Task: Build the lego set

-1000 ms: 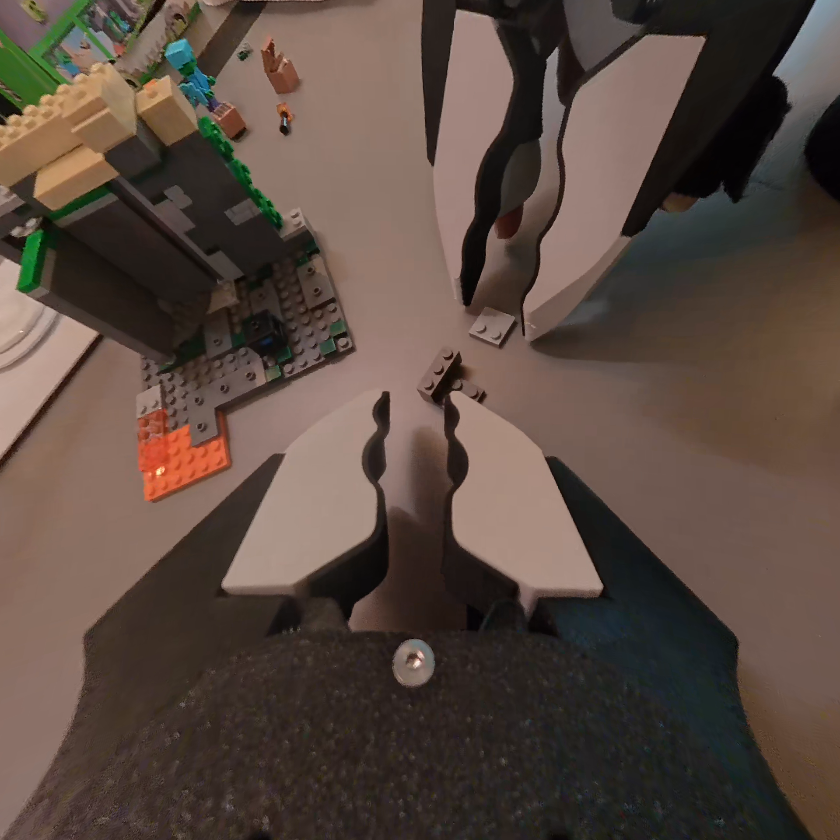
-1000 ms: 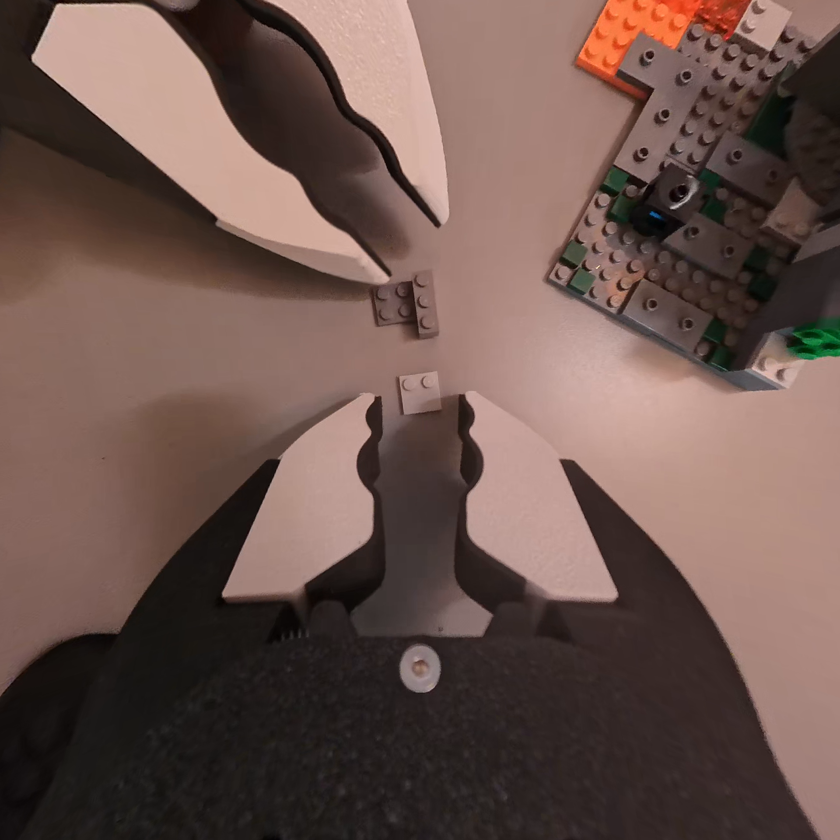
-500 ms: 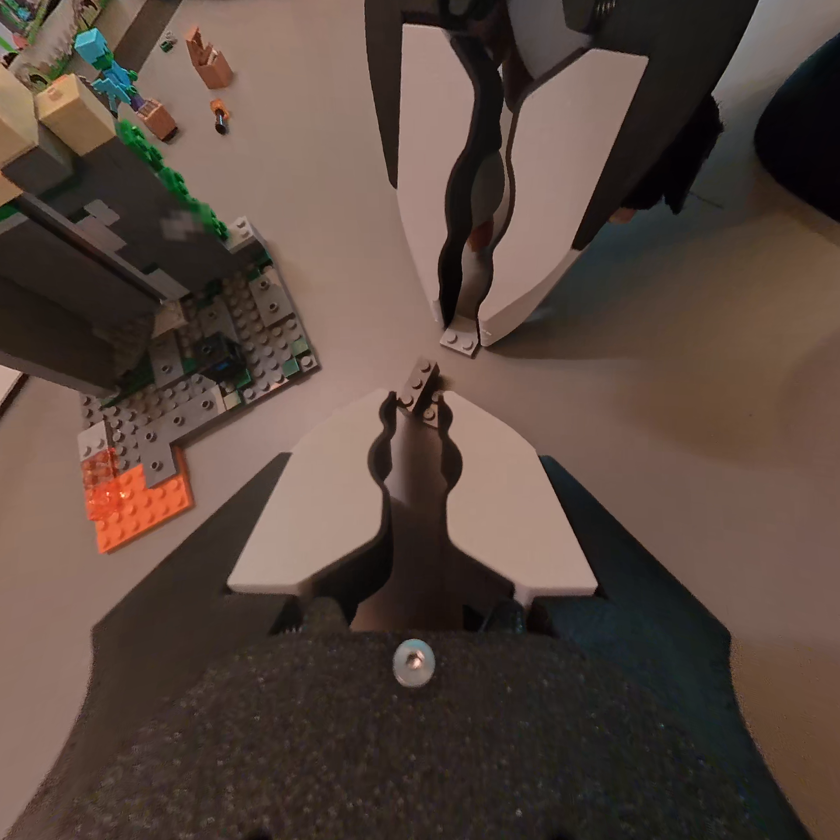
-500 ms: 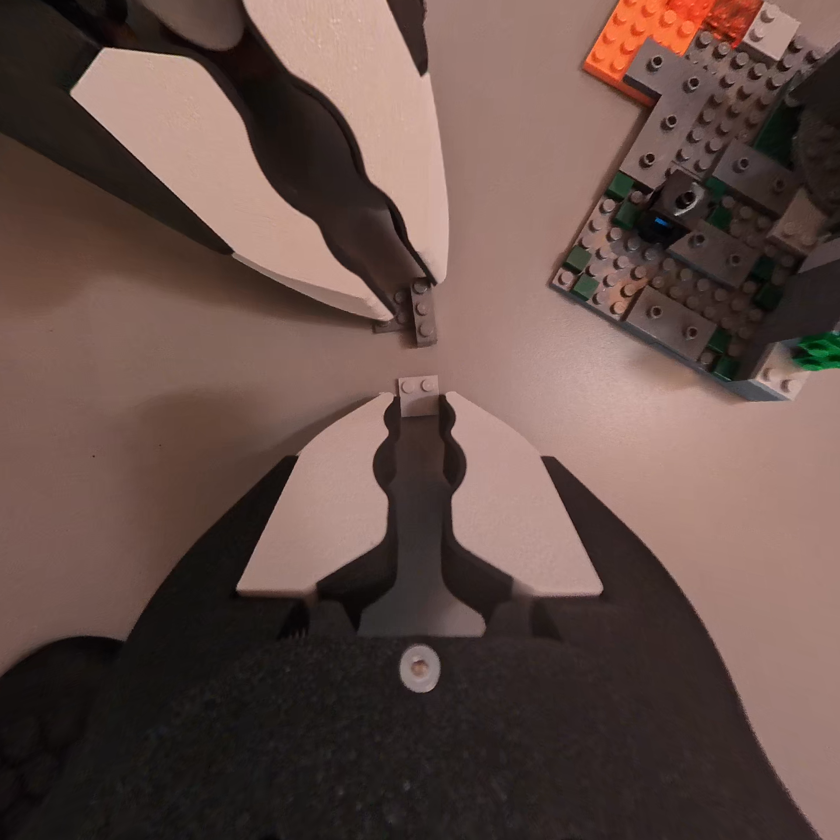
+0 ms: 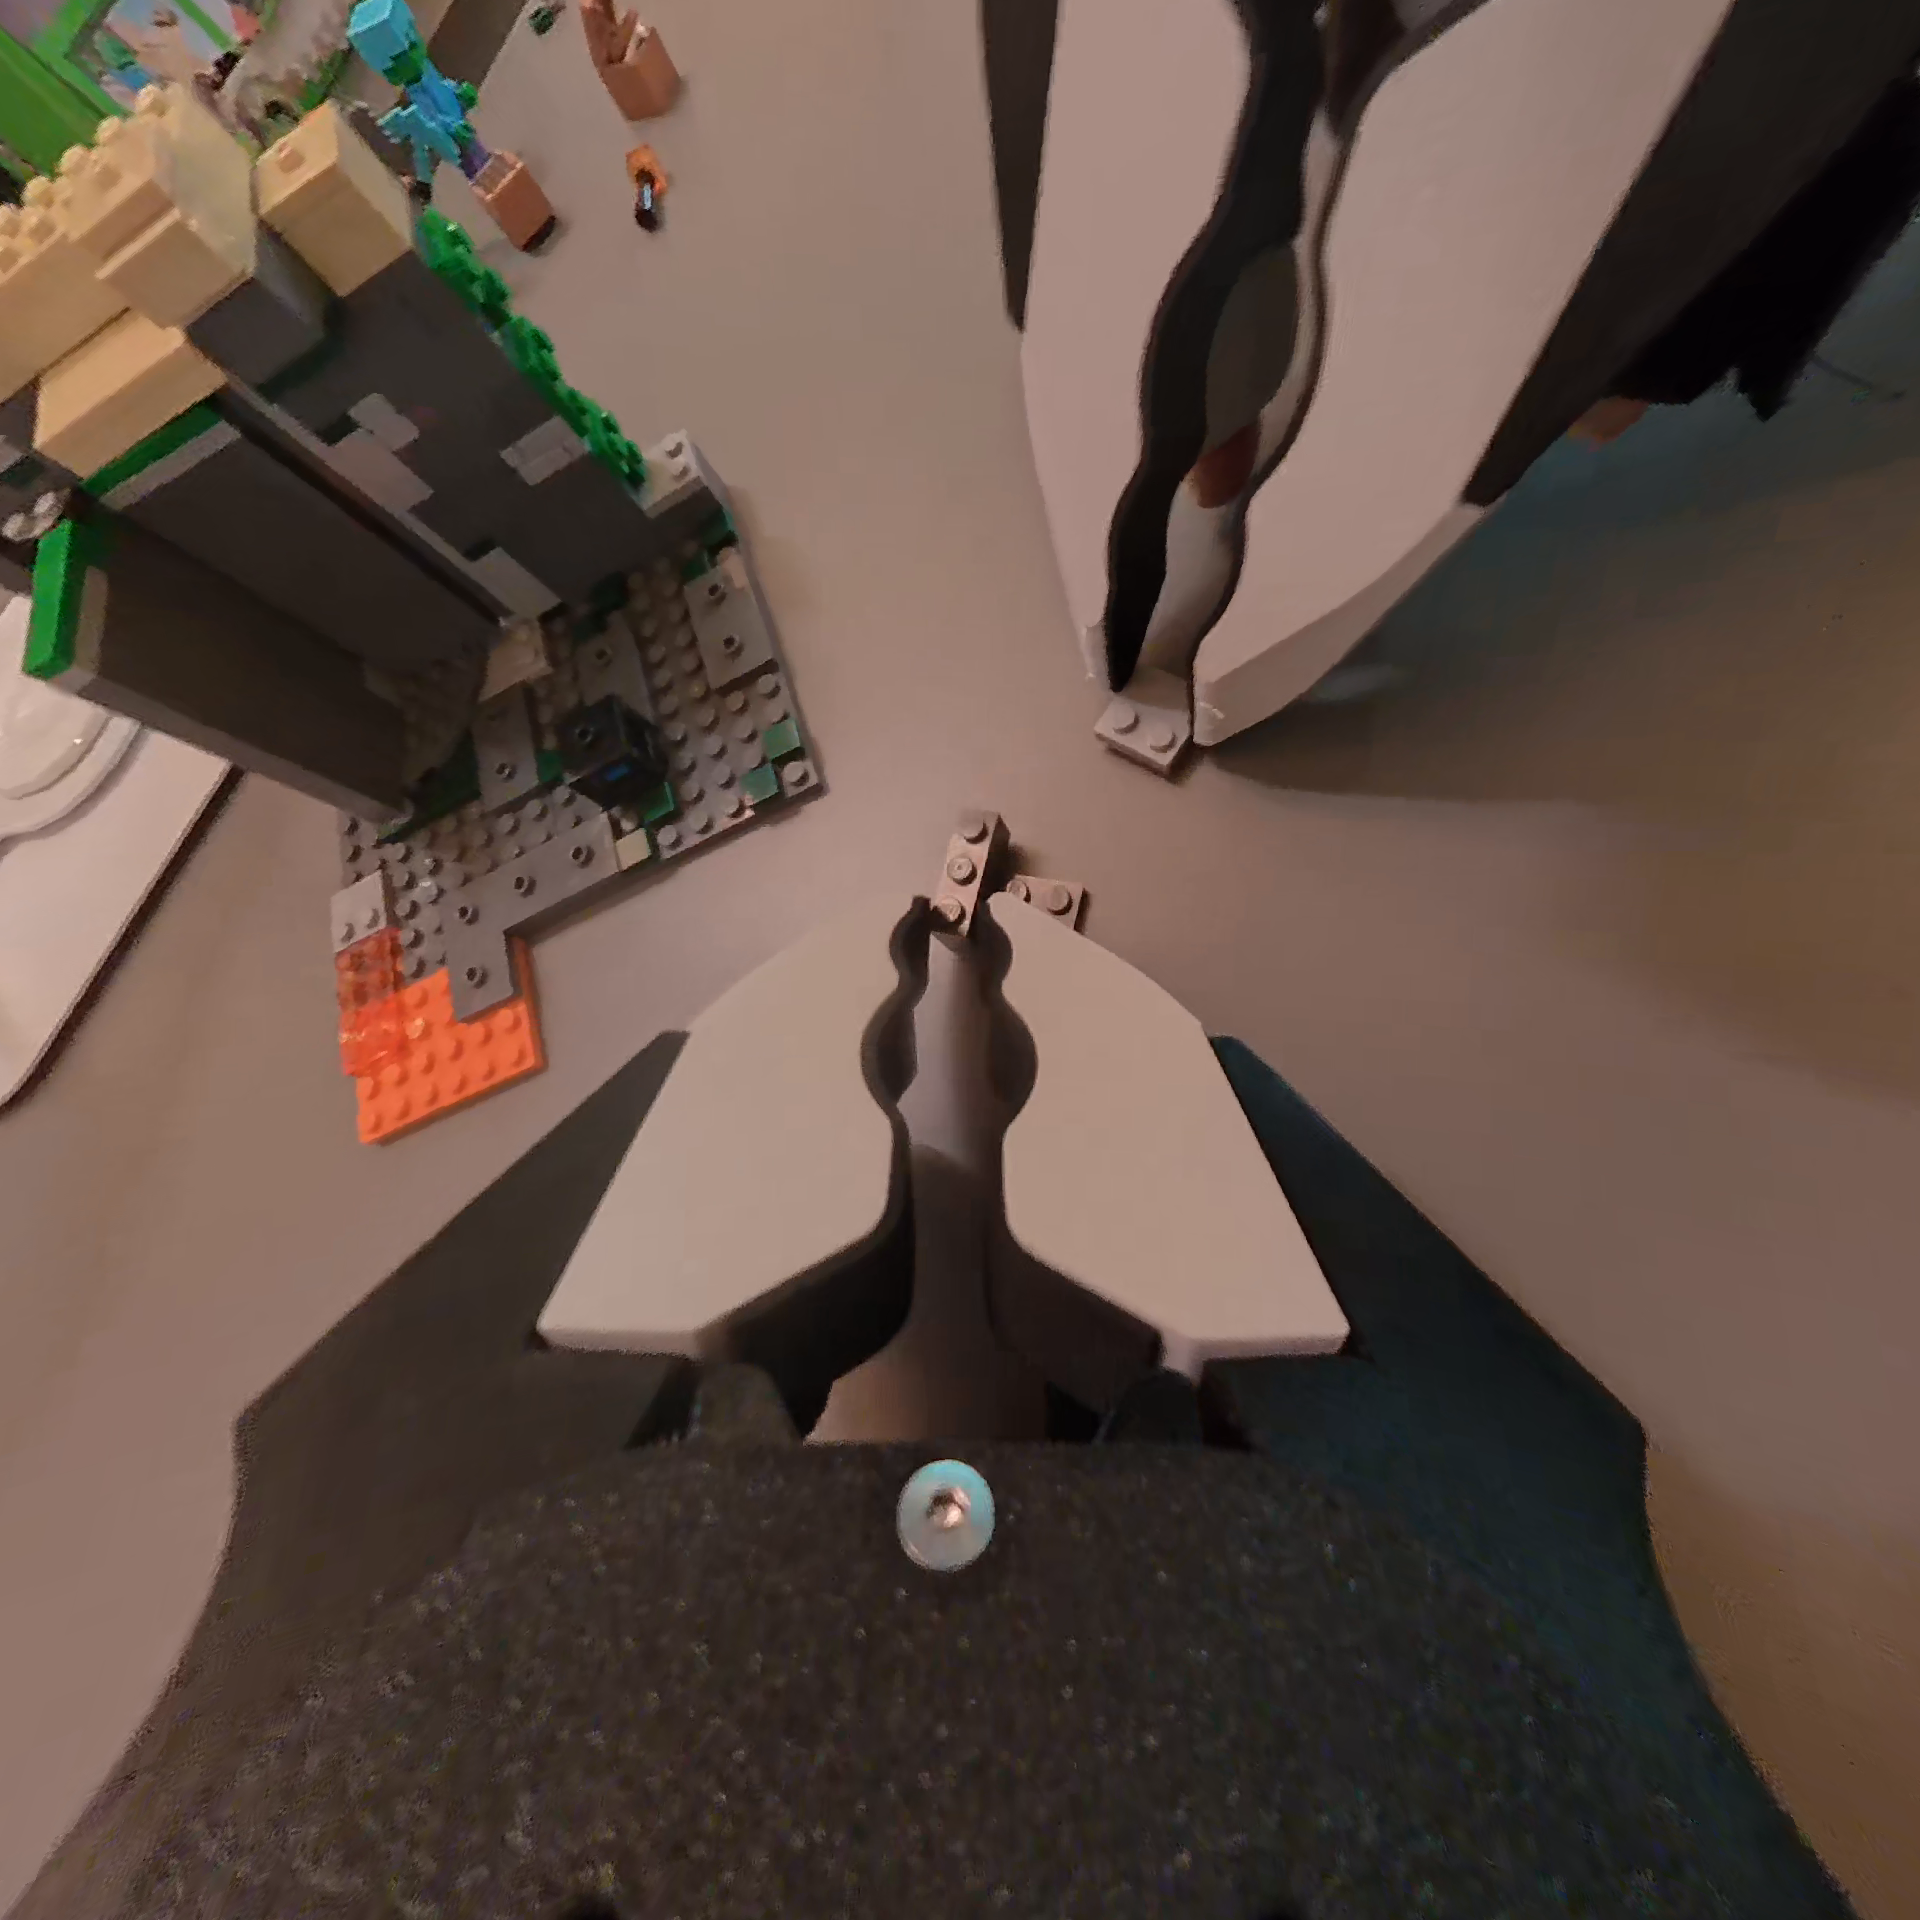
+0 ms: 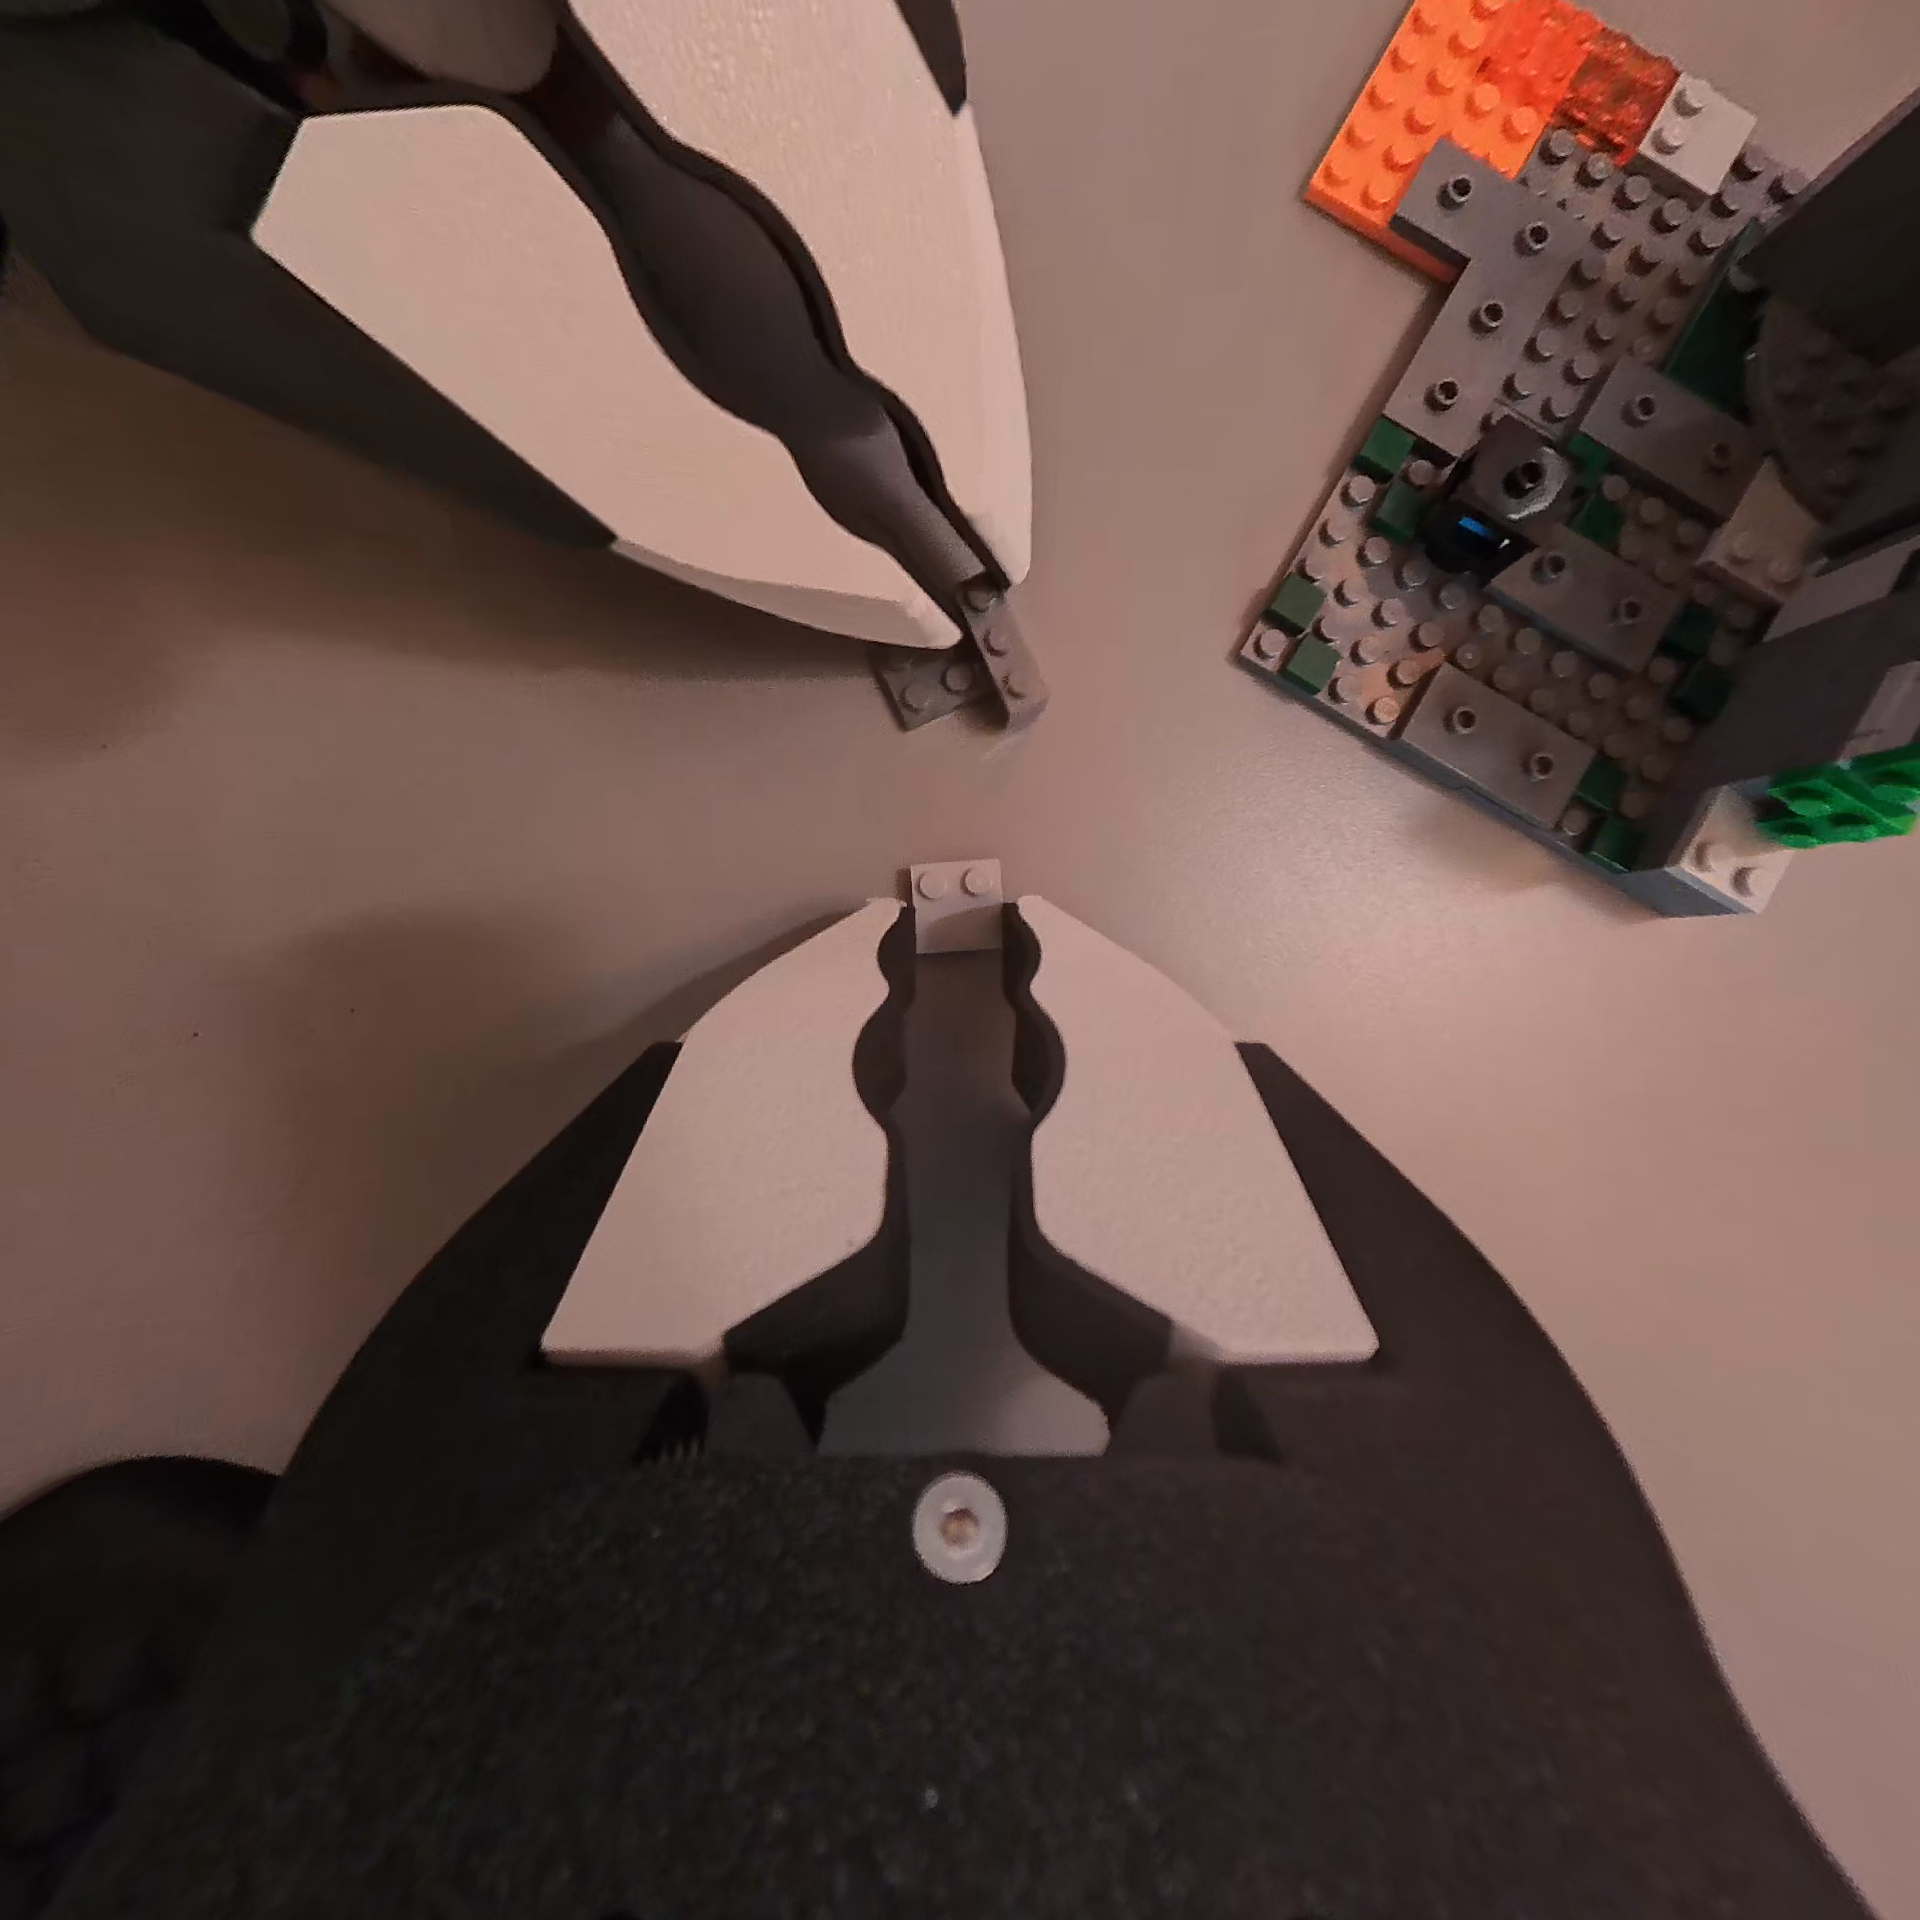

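Observation:
My left gripper (image 5: pixel 961 914) is shut on a dark grey stud piece (image 5: pixel 968 862) made of joined small plates; it also shows in the right wrist view (image 6: pixel 971 675), held by the left gripper (image 6: pixel 977 613) at the top. My right gripper (image 6: pixel 956 914) is shut on a small light grey plate (image 6: pixel 956 904). In the left wrist view that plate (image 5: pixel 1143 727) sits at the tips of the right gripper (image 5: pixel 1148 696). The two pieces face each other, a short way apart, just above the table. The partly built set (image 5: pixel 540 790) (image 6: pixel 1558 499) stands off to the side.
The set has a grey studded base with an orange corner (image 5: pixel 447 1060), dark towers with tan tops (image 5: pixel 187 270) and green trim. A teal figure (image 5: pixel 426 114) and small brown pieces (image 5: pixel 634 73) lie at the back. A white sheet (image 5: pixel 83 831) lies far left. The gap from one gripper's tips to the other's is roughly 5 cm.
Both grippers closed on their pieces: the left on the dark grey piece, the right on the light grey plate. Both pieces have been lifted slightly off the table.

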